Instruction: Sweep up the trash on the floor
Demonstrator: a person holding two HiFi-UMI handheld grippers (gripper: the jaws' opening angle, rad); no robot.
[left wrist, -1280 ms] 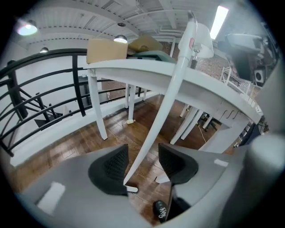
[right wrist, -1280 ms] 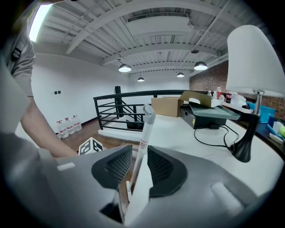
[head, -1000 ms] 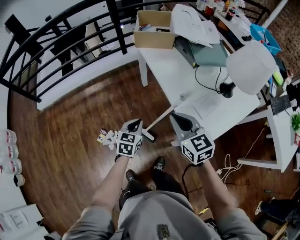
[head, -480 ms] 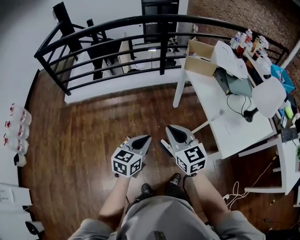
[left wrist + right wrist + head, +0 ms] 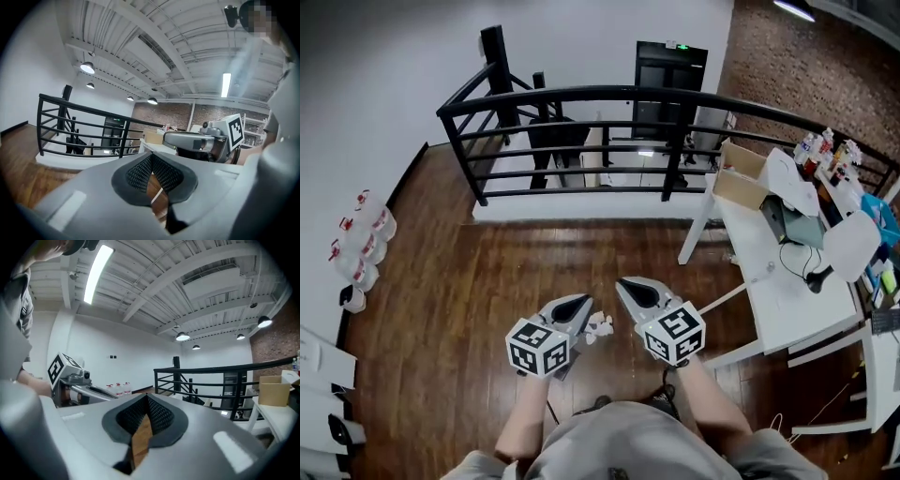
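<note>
Trash [image 5: 598, 325], a small cluster of white crumpled scraps, lies on the dark wooden floor [image 5: 459, 291] in the lower middle of the head view. From up there it shows between the noses of my two grippers, just right of the left one's tip.

The left gripper [image 5: 583, 301] sits lower centre-left with its marker cube toward me. Its own view shows the jaws brought together, the mesh pads meeting in a thin seam and only a sliver of floor visible below them. The right gripper [image 5: 624, 281] is just beside it, lower centre-right. Its jaws are likewise pressed closed pad to pad, with bare floorboards showing through the slit. Both point nearly level, toward the top of the frame.

Around me, a black railing [image 5: 609, 94] curves across the upper part of the head view. A white table [image 5: 783, 300] fills the right side, crowded with a cardboard box [image 5: 741, 187], papers and a cable. Its slanted brace [image 5: 724, 299] reaches down-left toward the right gripper, the nearest obstacle to the scraps. A row of bottles [image 5: 358, 253] stands against the wall at the left edge, well apart from the trash.
</note>
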